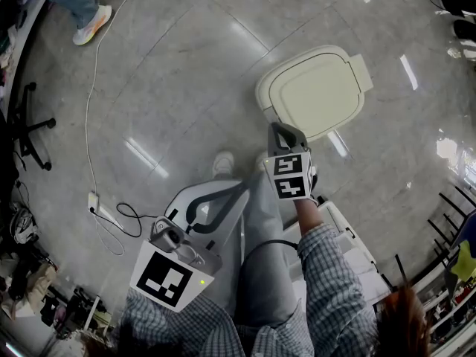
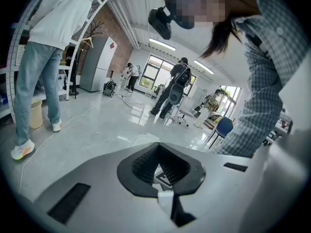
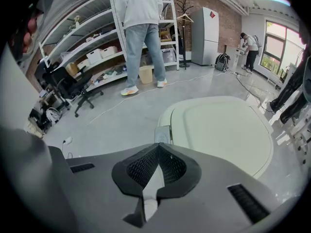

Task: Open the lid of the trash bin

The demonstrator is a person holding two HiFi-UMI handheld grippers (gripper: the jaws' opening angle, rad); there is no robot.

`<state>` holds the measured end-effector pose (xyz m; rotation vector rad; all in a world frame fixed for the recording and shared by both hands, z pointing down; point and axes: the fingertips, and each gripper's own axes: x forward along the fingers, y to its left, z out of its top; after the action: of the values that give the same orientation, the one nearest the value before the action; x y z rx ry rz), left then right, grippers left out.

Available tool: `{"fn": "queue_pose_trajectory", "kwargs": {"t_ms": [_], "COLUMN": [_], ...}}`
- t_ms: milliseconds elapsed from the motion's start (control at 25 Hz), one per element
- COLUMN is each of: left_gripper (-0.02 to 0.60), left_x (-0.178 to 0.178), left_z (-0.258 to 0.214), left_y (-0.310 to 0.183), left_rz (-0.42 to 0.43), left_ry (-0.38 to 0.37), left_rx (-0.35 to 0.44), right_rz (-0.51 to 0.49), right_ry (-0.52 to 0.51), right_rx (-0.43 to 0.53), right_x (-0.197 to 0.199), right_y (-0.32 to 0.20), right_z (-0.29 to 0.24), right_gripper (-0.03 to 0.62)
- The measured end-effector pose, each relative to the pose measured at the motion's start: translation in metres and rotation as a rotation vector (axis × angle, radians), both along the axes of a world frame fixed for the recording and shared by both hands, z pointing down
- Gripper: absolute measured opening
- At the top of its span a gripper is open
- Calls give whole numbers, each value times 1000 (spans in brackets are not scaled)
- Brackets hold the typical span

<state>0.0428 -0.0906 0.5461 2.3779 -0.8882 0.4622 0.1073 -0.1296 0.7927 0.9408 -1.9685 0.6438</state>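
Observation:
The trash bin (image 1: 316,91) stands on the grey floor with its cream lid (image 3: 223,130) down. A small tab (image 3: 163,134) sticks out at the lid's near rim. My right gripper (image 1: 280,129) hovers over that near rim, shut with nothing between its jaws. In the right gripper view its tips (image 3: 158,145) meet just short of the tab. My left gripper (image 1: 223,193) is held low by the person's leg, away from the bin, also shut and empty. The left gripper view faces across the room with that gripper (image 2: 158,145) pointing away from the bin.
A white cable (image 1: 93,88) runs over the floor to a power strip (image 1: 93,201) at the left. An office chair (image 1: 30,132) stands at the left edge, and another person's shoe (image 1: 93,24) is at the upper left. Racks (image 1: 454,222) line the right side.

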Motion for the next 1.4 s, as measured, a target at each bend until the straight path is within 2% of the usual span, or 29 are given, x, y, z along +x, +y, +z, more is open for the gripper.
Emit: {"fn": "queue_pose_trajectory", "kwargs": {"t_ms": [880,1160,1400], "left_gripper": [5,5,5], "left_x": [-7,-7,-11], "left_z": [-6,-6,-6], "left_y": [7,8,13], "left_rz": [-9,-8,-1], "left_ry": [-1,8,11], "left_rx": [8,7,7], "right_rz": [-44,29,133], "right_ry": [125,223,246], "right_rx": [53,62,58], "right_x": [-4,-3,0], "right_y": [2,1,0], "right_z": [2,2,2], "right_gripper": [18,18,18]}}
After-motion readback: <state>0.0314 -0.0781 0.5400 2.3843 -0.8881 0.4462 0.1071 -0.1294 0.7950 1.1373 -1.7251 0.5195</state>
